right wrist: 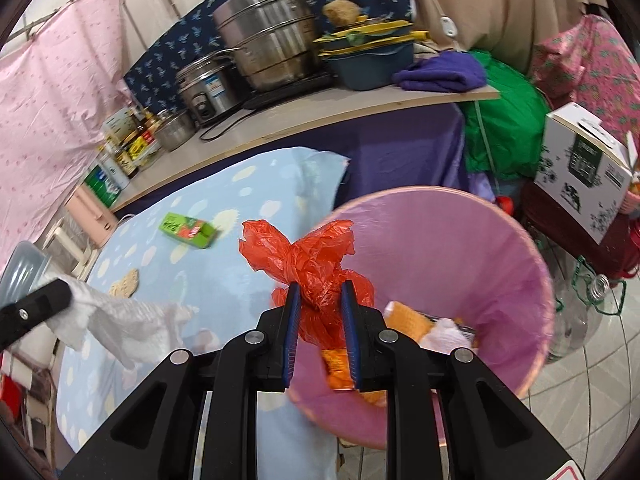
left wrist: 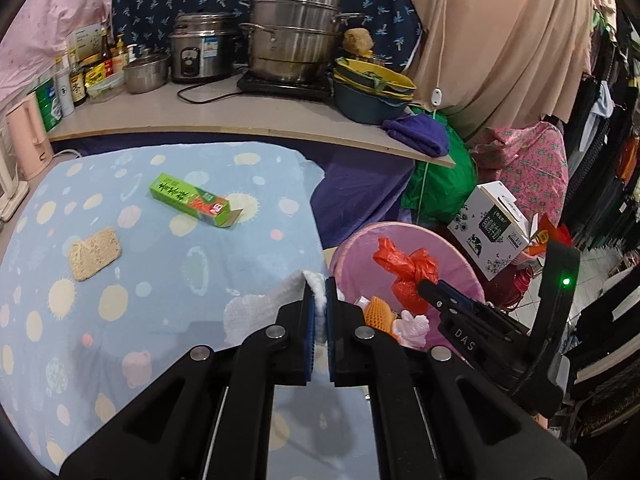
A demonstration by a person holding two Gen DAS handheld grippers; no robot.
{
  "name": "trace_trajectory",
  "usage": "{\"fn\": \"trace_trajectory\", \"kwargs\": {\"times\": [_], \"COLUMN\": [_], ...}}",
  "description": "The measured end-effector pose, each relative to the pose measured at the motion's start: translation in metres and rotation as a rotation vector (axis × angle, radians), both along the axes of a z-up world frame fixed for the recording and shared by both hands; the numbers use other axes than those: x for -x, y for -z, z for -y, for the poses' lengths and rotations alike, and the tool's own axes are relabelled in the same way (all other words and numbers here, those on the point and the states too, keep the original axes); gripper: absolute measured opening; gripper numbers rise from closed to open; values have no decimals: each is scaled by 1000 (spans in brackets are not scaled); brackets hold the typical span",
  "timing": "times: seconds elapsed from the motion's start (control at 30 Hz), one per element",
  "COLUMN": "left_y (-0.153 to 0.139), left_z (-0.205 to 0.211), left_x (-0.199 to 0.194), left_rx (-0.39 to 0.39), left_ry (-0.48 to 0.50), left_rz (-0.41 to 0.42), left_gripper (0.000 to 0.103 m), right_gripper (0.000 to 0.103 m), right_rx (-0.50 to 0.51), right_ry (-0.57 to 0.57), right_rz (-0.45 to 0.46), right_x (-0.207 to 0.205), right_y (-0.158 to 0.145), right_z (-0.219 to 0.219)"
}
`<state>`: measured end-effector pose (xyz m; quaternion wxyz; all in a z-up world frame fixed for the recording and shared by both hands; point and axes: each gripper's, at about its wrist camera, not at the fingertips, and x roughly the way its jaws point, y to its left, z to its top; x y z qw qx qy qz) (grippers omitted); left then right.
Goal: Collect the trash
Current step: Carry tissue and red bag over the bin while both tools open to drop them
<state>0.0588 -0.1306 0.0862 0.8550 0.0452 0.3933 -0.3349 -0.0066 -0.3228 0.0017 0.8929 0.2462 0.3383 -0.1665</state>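
Observation:
My left gripper (left wrist: 319,294) is shut on a white paper towel (left wrist: 256,312), which hangs crumpled over the blue dotted cloth (left wrist: 160,280). My right gripper (right wrist: 320,290) is shut on a knotted red plastic bag (right wrist: 308,260), held over the near rim of a pink bin (right wrist: 452,248). In the bin lie an orange mesh piece (right wrist: 408,314) and a pale pink wad (right wrist: 446,334). A green carton (left wrist: 194,200) and a tan sponge pad (left wrist: 95,253) lie on the cloth. In the left wrist view the red bag (left wrist: 404,268) and the bin (left wrist: 456,258) are to the right.
Behind the cloth a counter (left wrist: 248,114) bears steel pots (left wrist: 294,36), a rice cooker, bottles, stacked basins and a purple cloth (left wrist: 420,132). Right of the bin stand a white printed box (left wrist: 492,224), a green bag (left wrist: 444,176) and hanging clothes. A pink kettle (left wrist: 30,136) stands at left.

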Motion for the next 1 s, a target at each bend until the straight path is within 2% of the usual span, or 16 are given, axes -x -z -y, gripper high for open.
{"fn": "trace_trajectory", "kwargs": {"times": [0.23,0.43,0.67,0.8,0.83,0.87,0.9,1.0], "left_y": [-3,13,41,57,61,65,67,69], "left_z": [54,95,119,121,121,121,121,113], "left_x": [14,18,11,6,5,4,3,-2], "left_rx": [14,-1,-28,-40,-44,-52,-56,-59], "left_ry": [107,175,186,179,174,165,154,114], "left_rz": [1,-33,-86,-127,-133,-138,-141,-132], "left_gripper": [4,4,4,5,5,9,18,39], "right_gripper": [20,20,21,25,29,33,41,44], "right_rx": [-21,-38,-48,-48,-48,-49,-49,-46], "right_ry": [83,126,155,167,168,169,175,182], "right_rz": [-24,-37,-48,-49,-50,-49,-45,-30], "right_x": [27,40,44,43,43,42,43,43], "right_y": [17,28,35,38,38,38,38,35], "right_z": [33,48,61,65,65,65,65,64]}}
